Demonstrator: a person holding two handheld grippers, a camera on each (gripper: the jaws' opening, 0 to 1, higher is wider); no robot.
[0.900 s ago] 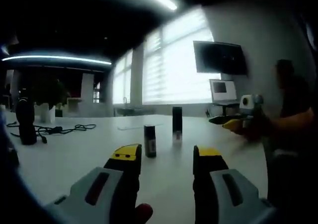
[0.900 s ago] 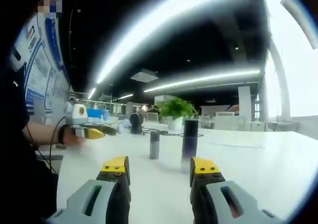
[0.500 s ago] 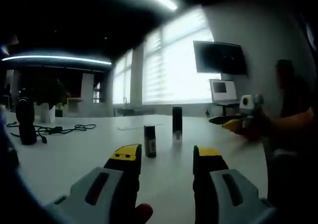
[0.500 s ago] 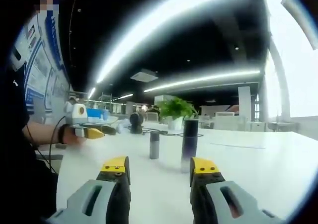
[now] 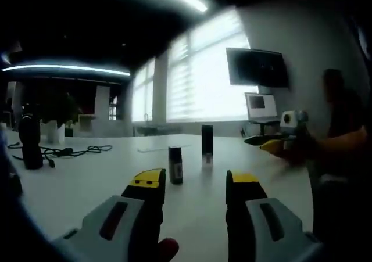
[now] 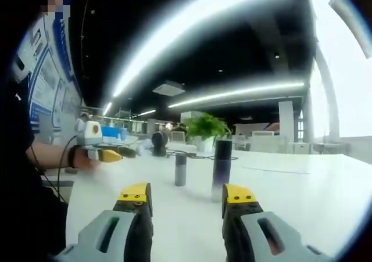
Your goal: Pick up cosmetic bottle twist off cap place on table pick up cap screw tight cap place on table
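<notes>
Two dark cosmetic bottles stand upright on the white table (image 5: 70, 186). The short one (image 5: 175, 165) sits just beyond my left gripper (image 5: 195, 183), which is open with nothing between its yellow-tipped jaws. The tall one (image 5: 207, 144) is farther back. In the right gripper view the tall bottle (image 6: 221, 169) stands close ahead of my right gripper (image 6: 187, 196), also open and holding nothing, with the short bottle (image 6: 181, 169) to its left. The right gripper (image 5: 273, 146) enters the left gripper view from the right; the left gripper (image 6: 104, 155) enters the right gripper view from the left.
A dark rounded device (image 5: 30, 143) with a trailing cable (image 5: 75, 151) sits at the table's far left. A potted plant (image 6: 204, 131) stands behind the bottles. A wall screen (image 5: 257, 68) and a laptop (image 5: 260, 108) are at the back right. The person's arm (image 5: 343, 140) is at the right.
</notes>
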